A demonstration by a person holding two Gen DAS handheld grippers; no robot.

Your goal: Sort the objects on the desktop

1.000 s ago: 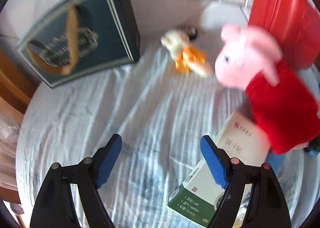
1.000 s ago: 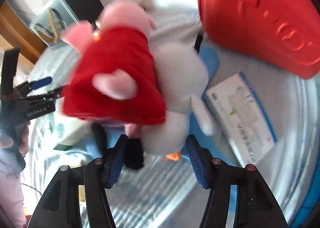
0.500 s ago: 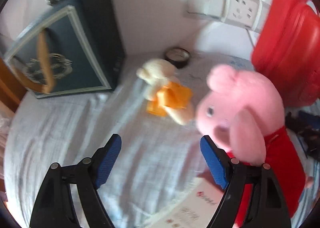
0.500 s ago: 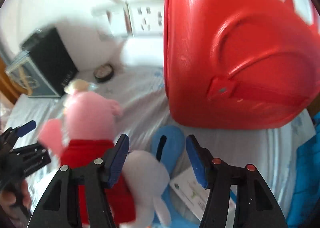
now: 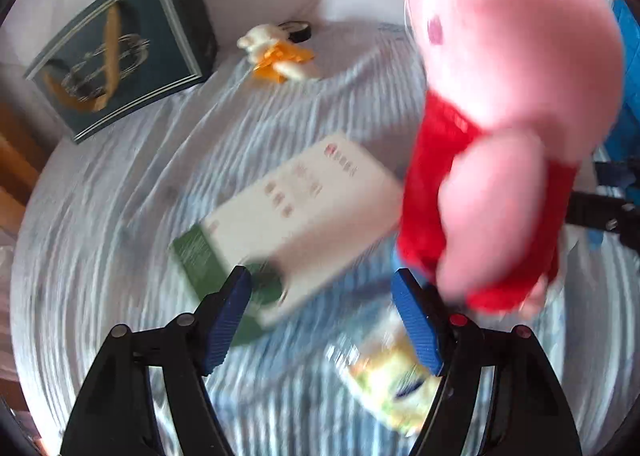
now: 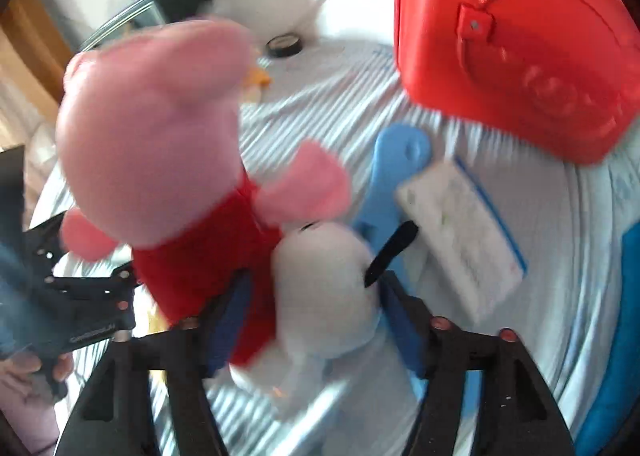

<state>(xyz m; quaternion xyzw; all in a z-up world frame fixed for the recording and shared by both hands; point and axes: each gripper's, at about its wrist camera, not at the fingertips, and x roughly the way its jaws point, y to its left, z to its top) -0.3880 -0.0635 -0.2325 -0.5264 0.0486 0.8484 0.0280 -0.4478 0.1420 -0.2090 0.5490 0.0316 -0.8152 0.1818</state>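
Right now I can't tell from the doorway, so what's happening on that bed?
A person holds tongs in each hand over the striped cloth. The right tongs straddle a white plush and a pink pig plush, their jaws opening. The left tongs, closing with nothing between them, hover near a white-and-green box.

My left gripper (image 5: 322,318) had matte black angular arms ending in ribbed blue pads (image 5: 226,320), with round screw heads along its top, grey beside one pad and red beside the other. My right gripper (image 6: 316,326) was built alike: black arms, blue pads, red screw heads. White lettering marked the left gripper's black body, beside my hand (image 6: 28,376), above a pale lilac sleeve (image 6: 24,422).
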